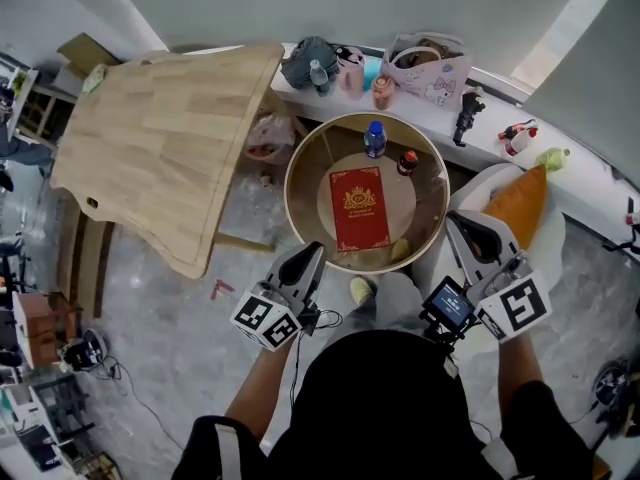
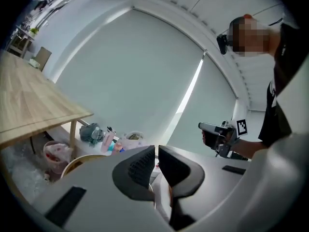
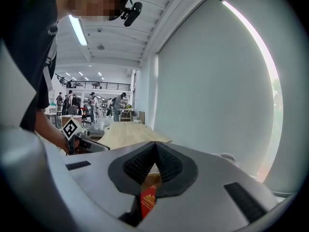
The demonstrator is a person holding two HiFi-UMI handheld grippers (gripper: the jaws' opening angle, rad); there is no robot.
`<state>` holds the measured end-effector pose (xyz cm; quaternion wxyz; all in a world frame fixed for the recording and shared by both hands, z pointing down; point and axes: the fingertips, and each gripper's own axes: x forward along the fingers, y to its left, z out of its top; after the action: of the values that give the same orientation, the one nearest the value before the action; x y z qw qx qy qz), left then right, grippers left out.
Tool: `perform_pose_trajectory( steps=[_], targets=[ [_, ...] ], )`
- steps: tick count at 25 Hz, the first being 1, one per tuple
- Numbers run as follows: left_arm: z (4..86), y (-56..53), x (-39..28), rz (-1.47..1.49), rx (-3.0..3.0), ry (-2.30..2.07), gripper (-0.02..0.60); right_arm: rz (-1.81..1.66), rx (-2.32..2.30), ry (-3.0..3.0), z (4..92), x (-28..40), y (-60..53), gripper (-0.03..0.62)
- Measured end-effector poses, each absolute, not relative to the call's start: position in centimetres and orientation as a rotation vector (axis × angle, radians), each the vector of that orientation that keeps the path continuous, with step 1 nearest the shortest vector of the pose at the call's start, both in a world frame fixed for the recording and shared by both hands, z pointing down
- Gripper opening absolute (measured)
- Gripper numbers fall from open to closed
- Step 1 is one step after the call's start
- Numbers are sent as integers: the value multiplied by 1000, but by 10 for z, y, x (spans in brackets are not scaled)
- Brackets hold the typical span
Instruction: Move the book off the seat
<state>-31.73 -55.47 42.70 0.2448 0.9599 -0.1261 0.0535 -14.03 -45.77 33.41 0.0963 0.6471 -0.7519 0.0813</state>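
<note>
A red book [image 1: 359,208] with a gold emblem lies flat in the middle of the round wooden seat [image 1: 300,183], which has a raised rim. My left gripper [image 1: 312,253] hovers at the seat's near left rim, apart from the book. In the left gripper view its jaws [image 2: 156,151] stand almost together with nothing between them. My right gripper [image 1: 462,226] is just outside the seat's right rim. Its pads meet at the tips [image 3: 155,146], and a strip of the red book [image 3: 148,197] shows beyond them, untouched.
On the seat also stand a blue bottle [image 1: 375,139], a small dark bottle [image 1: 407,162] and a yellow-green lump [image 1: 400,250]. A wooden table [image 1: 165,138] lies to the left. An orange cushion [image 1: 518,203] rests on a white chair at the right. Bags [image 1: 430,68] line the back ledge.
</note>
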Motion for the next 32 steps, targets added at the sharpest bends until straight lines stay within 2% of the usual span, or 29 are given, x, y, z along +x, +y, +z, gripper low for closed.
perform_pose_trajectory(
  steps=[4,14,32],
  targets=[
    [404,-542,-328,109,2646,-363,15,236,1920,-2245,328,-147,-449,11],
    [390,-477,-338,340,2882,-380,14,233,1859,-2277,325,-156,-410,11],
    [320,-284,-357,154,2820,-588,14,86,1834,-2393,277,-163,-234,11]
  ],
)
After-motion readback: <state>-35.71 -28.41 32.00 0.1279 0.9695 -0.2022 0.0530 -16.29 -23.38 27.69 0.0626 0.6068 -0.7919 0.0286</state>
